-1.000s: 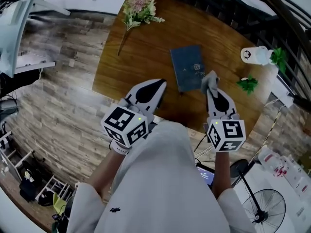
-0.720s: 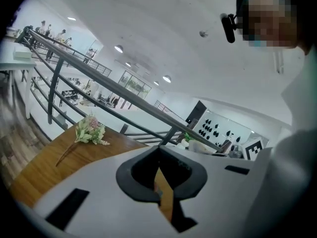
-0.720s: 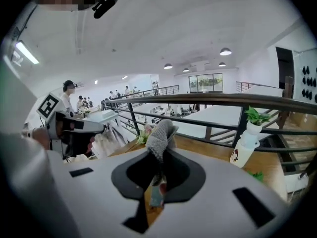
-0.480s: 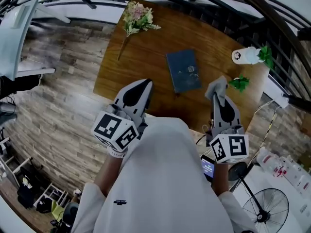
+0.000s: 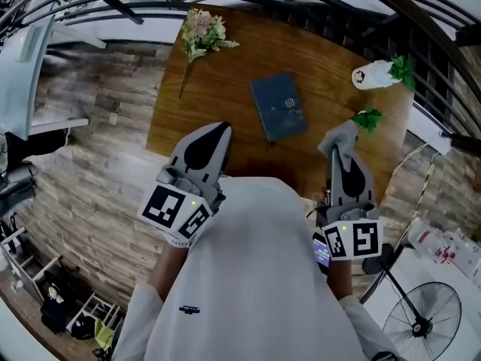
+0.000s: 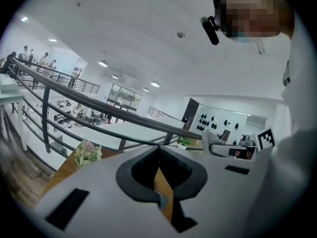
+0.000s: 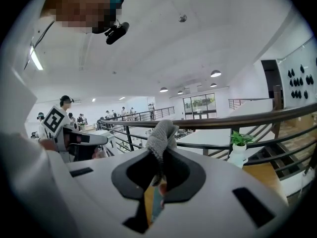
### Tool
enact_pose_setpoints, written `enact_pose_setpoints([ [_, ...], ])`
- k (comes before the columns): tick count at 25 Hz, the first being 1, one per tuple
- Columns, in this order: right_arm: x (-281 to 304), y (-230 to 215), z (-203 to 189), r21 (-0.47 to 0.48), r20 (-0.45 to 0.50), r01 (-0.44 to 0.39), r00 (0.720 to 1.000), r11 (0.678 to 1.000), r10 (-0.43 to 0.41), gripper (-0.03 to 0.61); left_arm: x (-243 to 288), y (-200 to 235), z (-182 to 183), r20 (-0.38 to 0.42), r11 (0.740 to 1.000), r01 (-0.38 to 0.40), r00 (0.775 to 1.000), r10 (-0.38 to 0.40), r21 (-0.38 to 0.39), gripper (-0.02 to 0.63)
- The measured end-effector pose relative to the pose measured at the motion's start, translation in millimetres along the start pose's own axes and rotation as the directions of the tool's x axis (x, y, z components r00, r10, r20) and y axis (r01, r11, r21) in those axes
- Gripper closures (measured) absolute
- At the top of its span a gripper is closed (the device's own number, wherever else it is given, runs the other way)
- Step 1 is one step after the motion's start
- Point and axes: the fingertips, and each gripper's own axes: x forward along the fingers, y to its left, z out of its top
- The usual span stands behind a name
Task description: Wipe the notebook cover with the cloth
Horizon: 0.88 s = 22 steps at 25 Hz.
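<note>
A dark blue notebook (image 5: 279,107) lies closed near the middle of the round wooden table (image 5: 225,74). My right gripper (image 5: 340,143) is shut on a grey cloth (image 5: 342,134), held right of and nearer than the notebook, above the table's near edge. The cloth (image 7: 161,136) sticks up out of the closed jaws in the right gripper view. My left gripper (image 5: 214,131) hovers left of and nearer than the notebook, jaws shut with nothing in them; its tips (image 6: 159,152) meet in the left gripper view.
A dried flower bunch (image 5: 200,32) lies at the table's far left. A white vase with green leaves (image 5: 379,72) and a small green sprig (image 5: 365,118) sit at the right. A dark railing (image 5: 421,66) curves behind. A fan (image 5: 421,318) stands on the floor.
Both grippers have drawn back towards me from the notebook. The right gripper moved right with the cloth still in it.
</note>
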Motion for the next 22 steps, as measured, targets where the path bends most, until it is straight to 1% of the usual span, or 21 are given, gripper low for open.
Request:
enact_pose_setpoints([
  [3, -6, 0, 1, 0.001, 0.014, 0.013, 1.000, 1.000, -0.013, 0.546, 1, -5, 1, 0.001, 1.000, 0.005, 1.000, -0.005, 0.026, 0.595],
  [7, -12, 3, 2, -0.006, 0.033, 0.013, 0.999, 1.000, -0.013, 0.546, -1, -7, -1, 0.003, 0.999, 0.000, 1.000, -0.001, 0.043, 0.595],
  [12, -17, 8, 8, -0.030, 0.048, -0.017, 0.999, 0.999, 0.019, 0.548, -2, -12, 2, 0.010, 0.999, 0.000, 1.000, 0.000, 0.049, 0.595],
  [17, -19, 5, 10, -0.006, 0.051, -0.031, 0.998, 0.999, 0.031, 0.551, -3, -14, 6, 0.026, 0.999, -0.002, 1.000, 0.000, 0.052, 0.595],
  [22, -21, 4, 10, -0.019, 0.048, -0.037, 0.998, 0.999, 0.038, 0.551, -3, -19, 2, 0.018, 0.999, 0.006, 1.000, -0.006, 0.047, 0.595],
])
